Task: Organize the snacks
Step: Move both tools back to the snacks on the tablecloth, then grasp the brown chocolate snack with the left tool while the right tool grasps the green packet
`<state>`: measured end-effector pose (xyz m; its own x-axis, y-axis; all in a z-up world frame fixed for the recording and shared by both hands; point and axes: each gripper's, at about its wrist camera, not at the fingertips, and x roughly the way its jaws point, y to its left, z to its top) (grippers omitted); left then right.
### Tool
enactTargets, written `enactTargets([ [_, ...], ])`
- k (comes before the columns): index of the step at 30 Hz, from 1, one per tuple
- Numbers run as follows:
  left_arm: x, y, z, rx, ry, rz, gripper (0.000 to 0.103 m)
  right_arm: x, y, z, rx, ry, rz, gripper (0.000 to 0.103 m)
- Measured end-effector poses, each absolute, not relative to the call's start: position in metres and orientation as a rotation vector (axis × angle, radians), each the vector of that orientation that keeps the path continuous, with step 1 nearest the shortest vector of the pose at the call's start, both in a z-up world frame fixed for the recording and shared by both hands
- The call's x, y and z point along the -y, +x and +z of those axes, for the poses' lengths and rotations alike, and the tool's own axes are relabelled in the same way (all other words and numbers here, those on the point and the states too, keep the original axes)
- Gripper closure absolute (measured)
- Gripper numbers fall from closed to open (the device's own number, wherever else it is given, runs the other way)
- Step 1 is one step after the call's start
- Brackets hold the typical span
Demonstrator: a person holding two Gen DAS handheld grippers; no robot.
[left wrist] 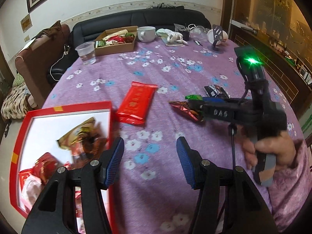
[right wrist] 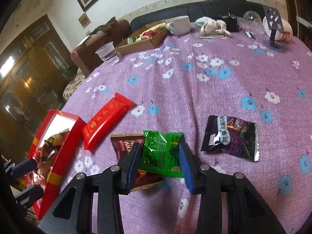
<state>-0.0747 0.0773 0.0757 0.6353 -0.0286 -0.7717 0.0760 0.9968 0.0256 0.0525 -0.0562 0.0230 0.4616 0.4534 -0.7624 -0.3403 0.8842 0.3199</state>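
Observation:
My left gripper [left wrist: 150, 156] is open and empty, low over the purple cloth, next to the red box [left wrist: 27, 120] that holds several snack packets. My right gripper [right wrist: 159, 156] is shut on a green packet [right wrist: 161, 152], held over a dark red packet [right wrist: 122, 144] lying on the cloth. In the left wrist view the right gripper [left wrist: 192, 105] shows with the green packet [left wrist: 194, 97] and the dark red packet [left wrist: 183, 108]. A long red packet [left wrist: 136, 101] [right wrist: 105, 120] lies beside the red box [right wrist: 64, 140]. A black-purple packet [right wrist: 230, 138] [left wrist: 215, 90] lies to the right.
At the table's far side stand a clear plastic cup [left wrist: 85, 52], a cardboard tray of snacks [left wrist: 117, 41], a white mug [left wrist: 146, 33], a cloth bundle [left wrist: 171, 36] and a phone stand [left wrist: 217, 37]. Sofas stand beyond the table; a cabinet stands at the right.

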Motion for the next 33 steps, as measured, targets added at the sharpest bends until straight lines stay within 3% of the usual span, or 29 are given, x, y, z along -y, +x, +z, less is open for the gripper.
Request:
enactTargets([
  [3, -0.064, -0.064, 0.074, -0.891, 0.055, -0.061, 0.048, 0.063, 0.052, 0.028, -0.973, 0.15, 0.483, 0.071],
  [10, -0.043, -0.026, 0.061, -0.928, -0.008, 0.013, 0.048, 0.117, 0.051, 0.066, -0.798, 0.395, 0.466, 0.071],
  [23, -0.024, 0.013, 0.024, -0.998, -0.16, 0.203, 0.048, 0.149, 0.058, 0.069, -0.783, 0.536, 0.392, 0.071],
  [26, -0.018, 0.02, 0.017, -1.006, -0.167, 0.189, 0.04, 0.15, 0.058, 0.067, -0.789, 0.546, 0.396, 0.071],
  [32, -0.016, 0.022, 0.014, -0.992, -0.116, 0.169, 0.041, 0.15, 0.058, 0.065, -0.796, 0.55, 0.397, 0.071],
  [33, -0.018, 0.021, 0.014, -0.988, -0.114, 0.163, 0.046, 0.15, 0.059, 0.065, -0.796, 0.55, 0.395, 0.071],
])
